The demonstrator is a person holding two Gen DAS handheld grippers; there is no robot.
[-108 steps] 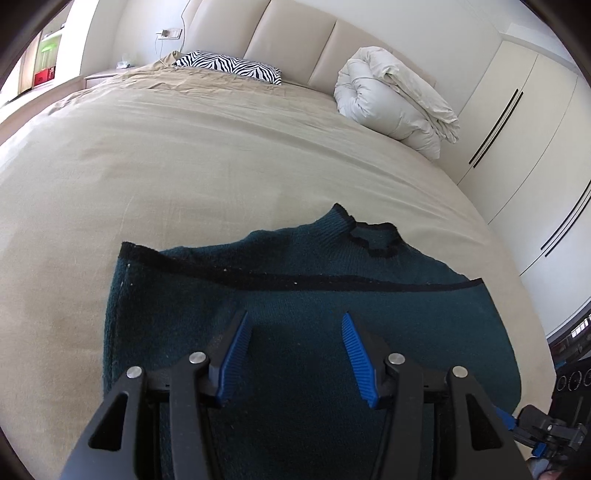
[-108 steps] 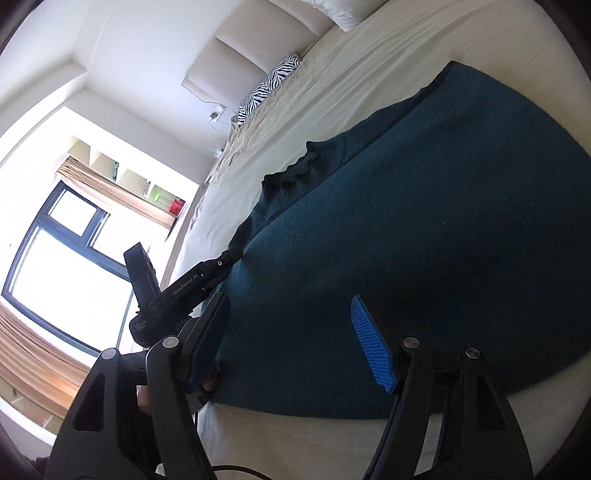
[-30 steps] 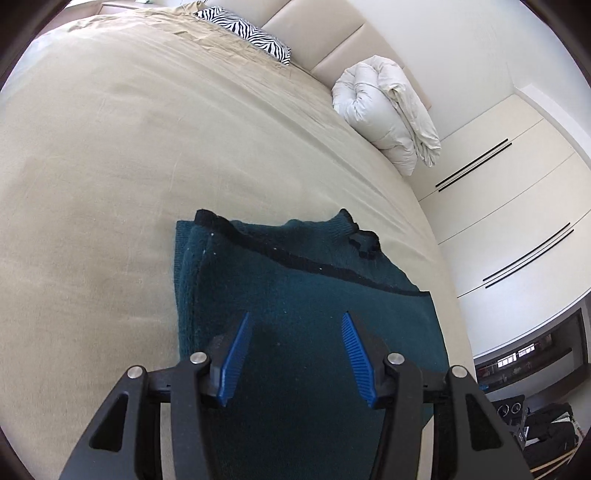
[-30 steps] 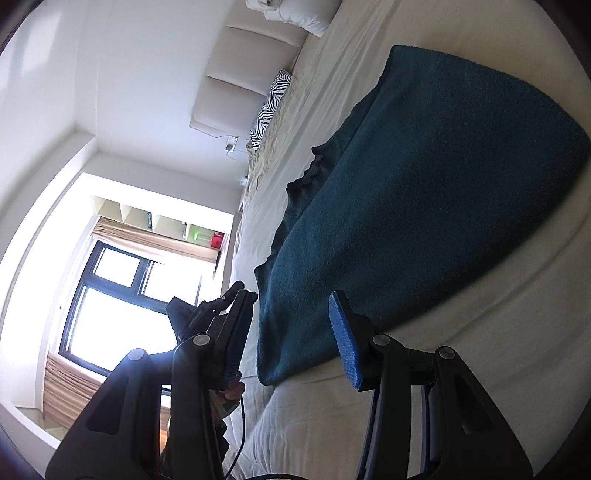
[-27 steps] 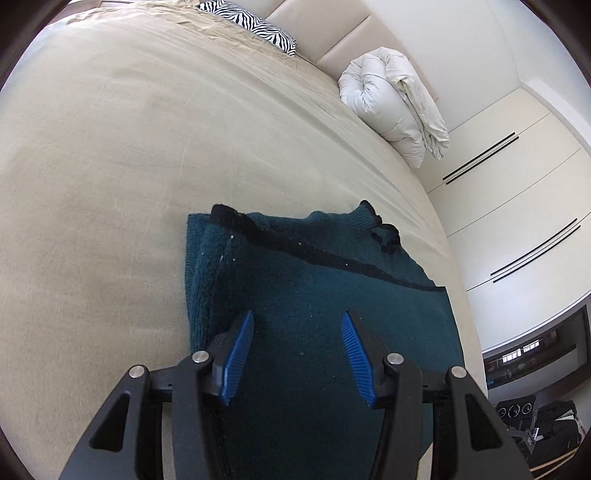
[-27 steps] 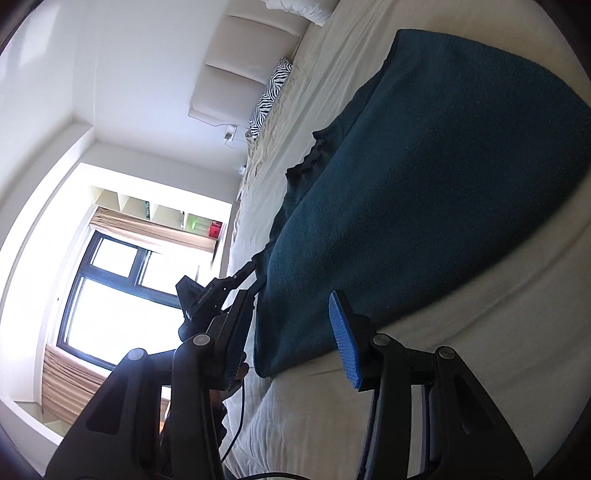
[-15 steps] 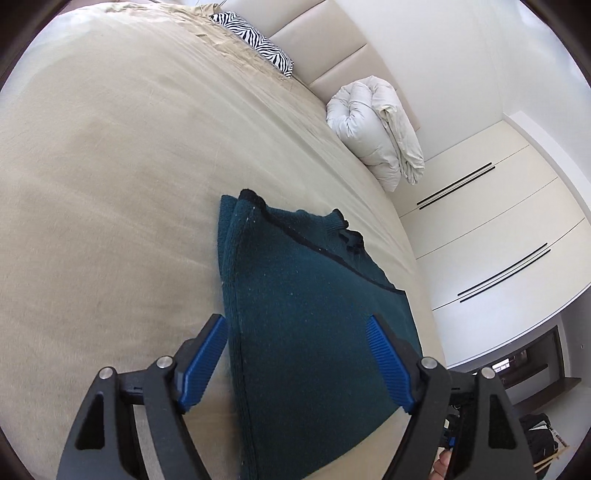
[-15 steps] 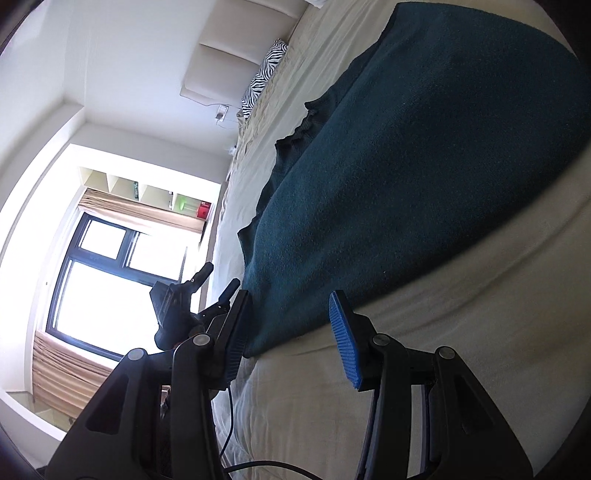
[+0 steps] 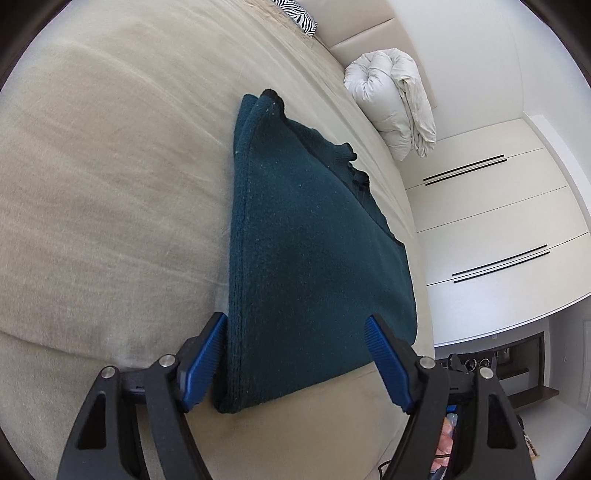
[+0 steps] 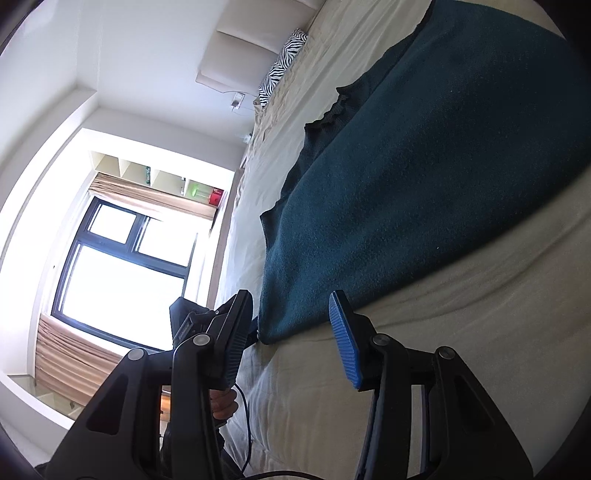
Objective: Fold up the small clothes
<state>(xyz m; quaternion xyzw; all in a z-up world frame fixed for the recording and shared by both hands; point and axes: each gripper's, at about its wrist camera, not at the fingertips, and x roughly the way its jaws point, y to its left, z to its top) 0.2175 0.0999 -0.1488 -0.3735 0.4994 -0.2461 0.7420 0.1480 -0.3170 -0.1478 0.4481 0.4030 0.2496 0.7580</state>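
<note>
A dark teal knitted sweater (image 9: 314, 236) lies folded on the beige bed (image 9: 110, 184), its black-trimmed collar at the far end. My left gripper (image 9: 295, 354) is wide open, its blue pads straddling the sweater's near corner without closing on it. In the right wrist view the same sweater (image 10: 424, 177) fills the upper right. My right gripper (image 10: 291, 332) is open at the sweater's near edge, one pad on each side of the corner. The left gripper (image 10: 207, 325) shows just beyond it.
A rolled white duvet (image 9: 395, 99) and a zebra-print pillow (image 9: 295, 14) lie at the headboard end. White wardrobe doors (image 9: 498, 221) stand to the right of the bed. A bright window (image 10: 122, 266) with curtains is on the other side.
Both grippers pulled back from above the sweater to its near edge. The left gripper opened wider. The sweater stayed folded on the bed.
</note>
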